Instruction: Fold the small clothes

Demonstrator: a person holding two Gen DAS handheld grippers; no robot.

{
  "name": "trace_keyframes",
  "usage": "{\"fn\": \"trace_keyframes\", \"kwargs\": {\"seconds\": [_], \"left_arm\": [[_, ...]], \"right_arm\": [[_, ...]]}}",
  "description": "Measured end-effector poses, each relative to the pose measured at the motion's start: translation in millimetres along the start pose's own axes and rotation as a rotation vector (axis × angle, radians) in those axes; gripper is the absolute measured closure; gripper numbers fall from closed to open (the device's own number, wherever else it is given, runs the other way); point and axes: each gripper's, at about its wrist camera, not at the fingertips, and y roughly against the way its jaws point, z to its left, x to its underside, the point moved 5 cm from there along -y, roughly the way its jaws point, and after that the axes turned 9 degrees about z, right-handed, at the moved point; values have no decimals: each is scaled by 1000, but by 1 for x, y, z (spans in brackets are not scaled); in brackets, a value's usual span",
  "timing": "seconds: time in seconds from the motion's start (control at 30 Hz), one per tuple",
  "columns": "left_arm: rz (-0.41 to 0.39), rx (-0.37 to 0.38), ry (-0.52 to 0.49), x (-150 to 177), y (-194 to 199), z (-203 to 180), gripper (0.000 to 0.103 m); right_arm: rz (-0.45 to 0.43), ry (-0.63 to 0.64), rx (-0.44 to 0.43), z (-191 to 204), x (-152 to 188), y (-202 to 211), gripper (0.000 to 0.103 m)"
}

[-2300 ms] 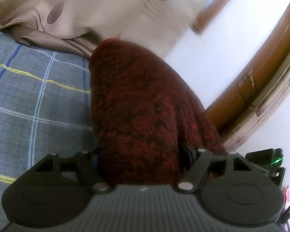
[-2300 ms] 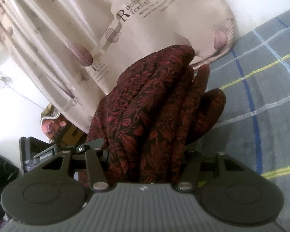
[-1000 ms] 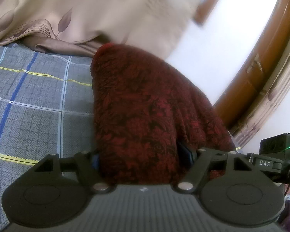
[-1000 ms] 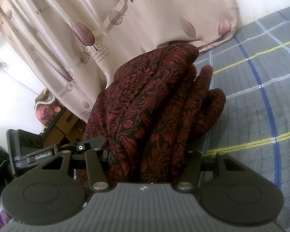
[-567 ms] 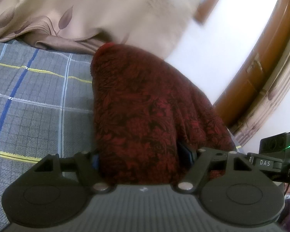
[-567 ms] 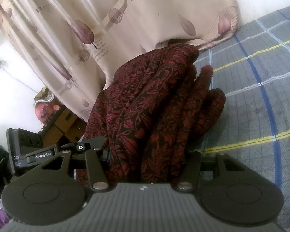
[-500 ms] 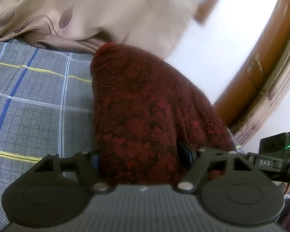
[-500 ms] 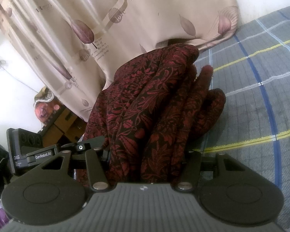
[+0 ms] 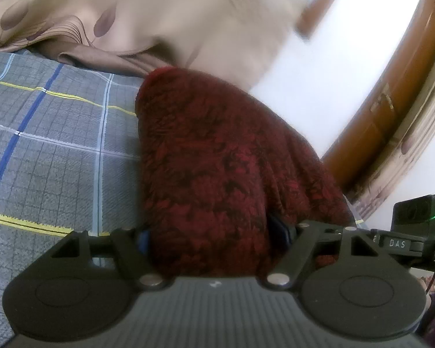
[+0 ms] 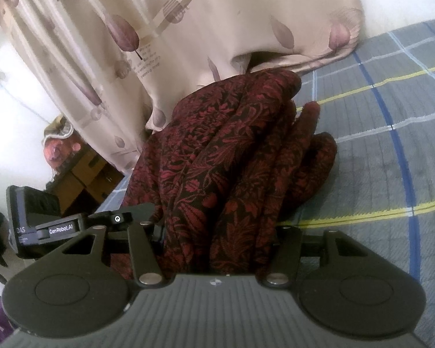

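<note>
A big bed with a grey checked sheet crossed by blue, yellow and white lines [image 9: 52, 150] filled the low part of both views, and a long beige curtain with purple leaf prints [image 10: 206, 29] hung down behind it onto the sheet. The dark red cloth with a black flower pattern [image 9: 217, 159], a small soft piece of clothing, was bunched up thick and held above the sheet, near the curtain's bottom edge. The left gripper [image 9: 214, 232] had its jaws closed on one thick wad of that cloth, and the right gripper [image 10: 217, 235] had its jaws closed on another wad made of many folds. The fingertips of both were hidden by the cloth. The fold did not look started, because the cloth was in a lump and not flat. From here a few things could go wrong. The outer folds could slip out of a gripper, because only the middle of a thick wad gets squeezed hard. The cloth could land crumpled if it was put down without being pulled straight. It could also brush or catch on the curtain, which hung very close.
</note>
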Motion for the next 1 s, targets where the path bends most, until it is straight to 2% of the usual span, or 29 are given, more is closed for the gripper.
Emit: {"fn": "trace_keyframes", "kwargs": {"seconds": [0.17, 0.3, 0.37, 0.5, 0.6, 0.7, 0.8, 0.9, 1.0], "left_arm": [[-31, 12, 0, 6, 0, 3, 23], [-81, -13, 0, 10, 4, 5, 11], [-110, -68, -21, 12, 10, 2, 5], [-179, -189, -117, 13, 25, -13, 3], [-210, -321, -201, 15, 36, -29, 3], [-246, -461, -239, 15, 46, -44, 3], [-290, -557, -211, 11, 56, -53, 3], [-311, -564, -143, 5, 67, -60, 3], [-323, -598, -110, 0, 76, -69, 3]], "right_arm": [[5, 22, 21, 1, 0, -3, 44], [3, 59, 58, 4, 0, -7, 41], [-2, 66, 70, 4, 1, -7, 36], [-20, 92, 105, 5, 2, -5, 28], [-53, 115, 138, 7, 4, 3, 24], [-126, 178, 233, 20, 7, 19, 16], [-234, 296, 384, 46, 11, 40, 3], [-299, 360, 470, 67, 19, 55, 0], [-320, 371, 522, 77, 25, 63, 0]]}}
